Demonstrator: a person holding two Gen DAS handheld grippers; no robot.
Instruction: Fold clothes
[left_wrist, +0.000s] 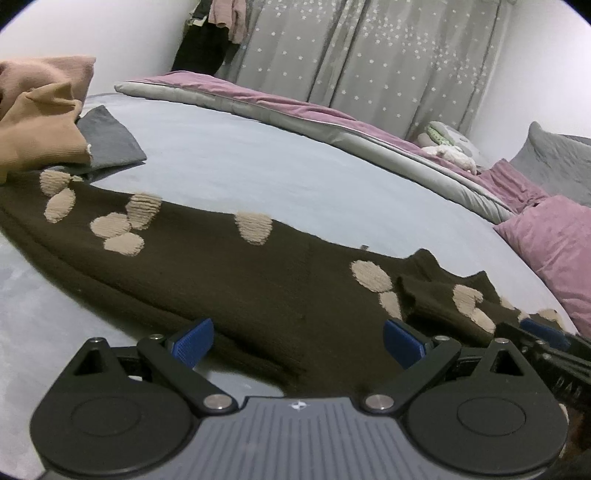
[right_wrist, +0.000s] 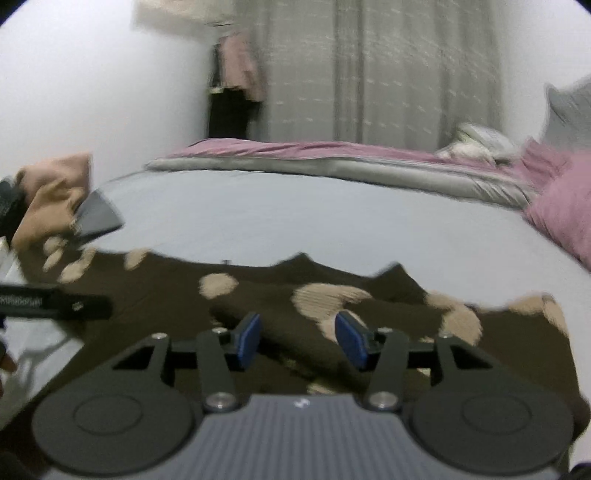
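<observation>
Plainly, a dark brown sweater (left_wrist: 221, 273) with beige knitted patches was spread flat across the pale blue bed (left_wrist: 229, 155), running from the far left to the near right in the left wrist view. Its right end was bunched into small peaks and folds, while the left stretch lay smooth.

The left gripper (left_wrist: 297, 345) was held low over the near edge of the sweater with its blue-padded fingers (left_wrist: 194, 343) spread wide apart — nothing was held between them, though brown knit lay beneath the gap. The right gripper (right_wrist: 301, 341) was seen over the rumpled end of the same garment; its fingers (right_wrist: 248, 341) were parted about halfway, and a ridge of brown fabric lay in the gap between the pads. No pinch on the cloth could be made out, and the right wrist view was blurred.

At the far left of the bed a pile of tan and pink clothes (left_wrist: 40, 118) was stacked, just beside a folded dark grey garment (left_wrist: 107, 140), both touching or nearly touching the sweater's left end. Along the far side a pink and grey duvet (left_wrist: 295, 110) was laid, with a pink pillow (left_wrist: 554, 243) at the right. Behind it a grey curtain (left_wrist: 369, 55) dotted with pale stars was hung — clothing was draped in the corner to its left.
</observation>
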